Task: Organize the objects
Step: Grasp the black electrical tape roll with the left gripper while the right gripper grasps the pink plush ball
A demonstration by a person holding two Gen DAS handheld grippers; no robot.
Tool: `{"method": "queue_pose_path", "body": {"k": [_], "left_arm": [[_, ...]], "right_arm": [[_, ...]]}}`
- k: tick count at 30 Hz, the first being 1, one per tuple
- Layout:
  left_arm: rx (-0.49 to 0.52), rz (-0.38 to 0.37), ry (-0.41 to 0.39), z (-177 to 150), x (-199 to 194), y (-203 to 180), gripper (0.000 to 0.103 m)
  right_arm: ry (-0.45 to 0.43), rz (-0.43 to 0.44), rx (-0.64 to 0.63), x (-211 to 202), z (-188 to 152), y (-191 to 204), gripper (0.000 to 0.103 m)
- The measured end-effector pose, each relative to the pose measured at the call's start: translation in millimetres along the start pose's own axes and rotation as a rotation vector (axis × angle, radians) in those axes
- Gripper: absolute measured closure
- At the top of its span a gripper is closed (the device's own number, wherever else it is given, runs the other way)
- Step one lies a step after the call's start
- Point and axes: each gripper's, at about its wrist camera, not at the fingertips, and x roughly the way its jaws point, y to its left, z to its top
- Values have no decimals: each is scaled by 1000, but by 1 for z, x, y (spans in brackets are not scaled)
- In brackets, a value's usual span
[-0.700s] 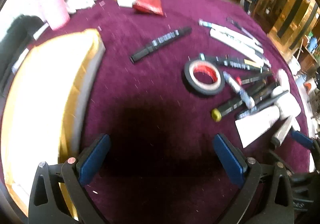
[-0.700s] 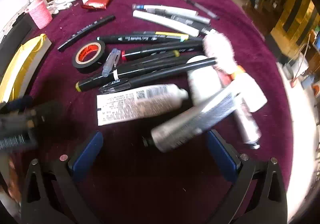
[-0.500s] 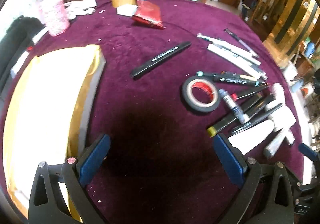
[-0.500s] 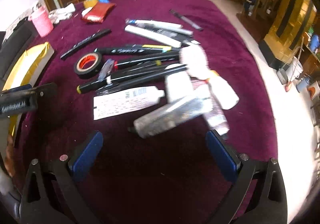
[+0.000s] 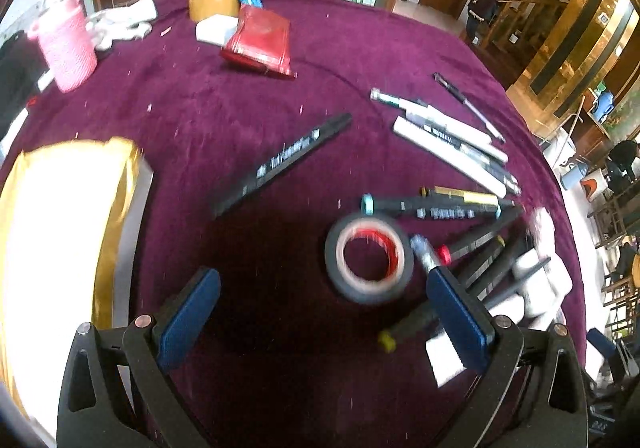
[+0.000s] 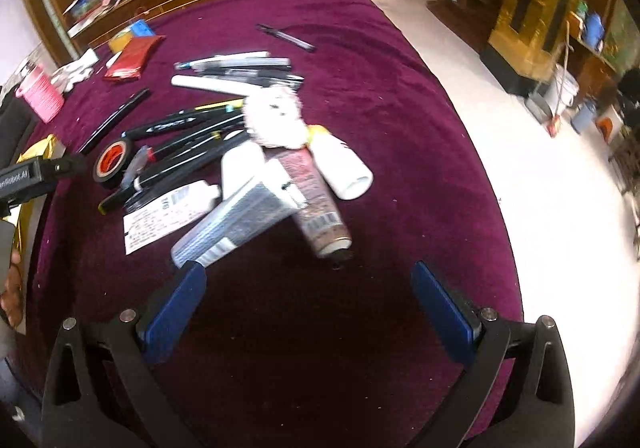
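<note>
The worktop (image 5: 248,95), draped in deep purple cloth, is carrying a scattered pile of objects. At its left edge a gold-rimmed box (image 5: 60,232) is lying open, probably the receptacle. The left gripper (image 5: 320,312) is hovering with its jaws wide apart and empty, just short of the black tape roll (image 5: 370,258); the right gripper (image 6: 308,308) is likewise spread and empty, hanging near the silver tube (image 6: 236,224) and the brown spray can (image 6: 316,203). The tubes are looking soft and light, best pinched mid-body; the can is stiff and smooth, likely to slip unless squeezed across its middle. The lone black marker (image 5: 282,163), lying apart from the heap, is slender and rigid, best gripped at its centre. The tape roll is suiting a grasp across its rim.
</note>
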Motion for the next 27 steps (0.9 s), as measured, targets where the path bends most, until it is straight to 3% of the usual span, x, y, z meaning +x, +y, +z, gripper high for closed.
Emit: {"method": "queue_pose_path", "body": {"k": [4,7,11,22,27], "left_arm": [[-22,-33,25,10,15,4,10],[-11,-49,48,10,22,5,23],[27,-46,83,6,33,2,48],[176,110,35,1,39,-19,47],[152,147,14,2,40,-18,39]], "right_arm": [[2,1,14,2,-1,-6,0],[5,-6,25,2,-1,-12,0],[11,-9,53,3,0,-22,0],[2,0,43,2,8,-20,0],[-8,-4,40,1,17,-20,0]]}}
